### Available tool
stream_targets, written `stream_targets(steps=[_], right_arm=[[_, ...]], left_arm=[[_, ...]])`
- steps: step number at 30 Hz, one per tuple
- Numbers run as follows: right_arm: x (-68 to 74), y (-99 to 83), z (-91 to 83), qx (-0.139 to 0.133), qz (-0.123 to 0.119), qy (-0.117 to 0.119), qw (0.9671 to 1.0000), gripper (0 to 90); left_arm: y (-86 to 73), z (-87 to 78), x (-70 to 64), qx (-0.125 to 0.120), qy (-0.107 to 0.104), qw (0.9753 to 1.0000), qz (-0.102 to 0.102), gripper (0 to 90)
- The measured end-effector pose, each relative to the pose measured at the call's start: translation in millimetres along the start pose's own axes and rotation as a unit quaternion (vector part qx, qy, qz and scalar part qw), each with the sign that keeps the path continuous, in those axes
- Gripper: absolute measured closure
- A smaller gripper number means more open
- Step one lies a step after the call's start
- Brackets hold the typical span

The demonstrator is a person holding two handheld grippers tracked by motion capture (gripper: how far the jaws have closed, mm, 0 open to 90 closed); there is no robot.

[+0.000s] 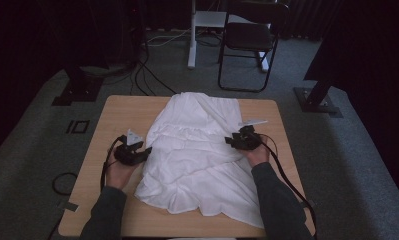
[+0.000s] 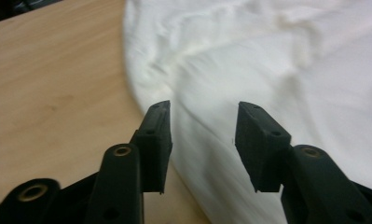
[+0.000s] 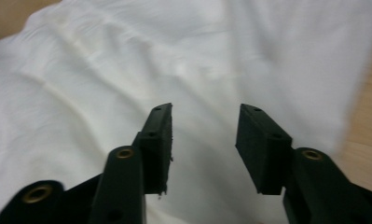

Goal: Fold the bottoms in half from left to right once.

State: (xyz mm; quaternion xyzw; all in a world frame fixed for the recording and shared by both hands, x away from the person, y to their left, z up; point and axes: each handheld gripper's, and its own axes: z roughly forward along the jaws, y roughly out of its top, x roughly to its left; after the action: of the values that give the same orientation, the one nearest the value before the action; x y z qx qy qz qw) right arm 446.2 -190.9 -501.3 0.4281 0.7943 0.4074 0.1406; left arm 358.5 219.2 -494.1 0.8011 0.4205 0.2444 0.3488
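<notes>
White, thin, creased cotton-like garment (image 1: 197, 150) lies spread over the middle of the pale wooden table (image 1: 117, 115), hem toward 6 o'clock. Left gripper (image 1: 146, 151) at its 9 o'clock edge, right gripper (image 1: 230, 141) at 3 o'clock; both sets of jaws stand apart, gripping nothing. Risk: the limp, layered cloth may let the jaws pinch one layer only, or bunch and drag sideways. Black folding chair (image 1: 249, 40) at 12 o'clock.
</notes>
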Motion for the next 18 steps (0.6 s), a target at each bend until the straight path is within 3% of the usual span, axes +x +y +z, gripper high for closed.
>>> stream_targets(steps=[2,4,6,7,10,11,12,13,14,15,18], right_arm=[[8.7,-1.8,9.5,0.012,-0.007,0.010,0.9999,47.1],[14.1,-4.6,18.1,0.022,-0.014,0.021,0.9994,45.2],[16.8,-8.6,25.8,0.040,-0.023,0.033,0.9984,44.2],[17.5,-10.8,28.7,0.052,-0.025,0.034,0.9977,46.9],[18.1,-17.8,27.3,0.064,-0.037,0.036,0.9966,74.9],[18.1,-17.8,27.3,0.064,-0.037,0.036,0.9966,74.9],[18.2,-19.6,23.1,0.057,-0.037,0.038,0.9969,80.1],[18.4,-22.9,8.1,0.037,-0.040,0.040,0.9977,86.5],[18.7,-24.6,-0.5,0.023,-0.043,0.041,0.9980,87.0],[19.0,-26.5,-9.9,0.010,-0.045,0.040,0.9981,87.1],[18.7,-34.8,-42.1,-0.033,-0.051,0.029,0.9977,86.5]], left_arm=[[-13.5,-12.4,-7.5,-0.005,-0.010,0.9999,0.001,52.7],[-28.5,-21.2,-13.1,-0.008,-0.036,0.9993,-0.012,51.1],[-43.4,-26.4,-19.0,-0.002,-0.052,0.9986,-0.011,49.0],[-50.0,-28.0,-22.0,0.002,-0.062,0.9980,-0.011,48.8],[-65.9,-27.7,-30.4,0.015,-0.089,0.9958,-0.009,47.8],[-65.9,-27.7,-30.4,0.015,-0.089,0.9958,-0.009,48.1],[-73.7,-24.9,-37.0,0.038,-0.095,0.9948,0.001,48.1],[-76.2,-25.8,-39.9,0.038,-0.096,0.9946,0.007,61.9],[-78.3,-28.5,-42.7,0.029,-0.102,0.9943,0.012,74.4],[-79.2,-32.4,-45.0,0.021,-0.105,0.9941,0.017,80.6],[-80.3,-45.4,-49.9,0.006,-0.115,0.9932,0.019,84.4]])
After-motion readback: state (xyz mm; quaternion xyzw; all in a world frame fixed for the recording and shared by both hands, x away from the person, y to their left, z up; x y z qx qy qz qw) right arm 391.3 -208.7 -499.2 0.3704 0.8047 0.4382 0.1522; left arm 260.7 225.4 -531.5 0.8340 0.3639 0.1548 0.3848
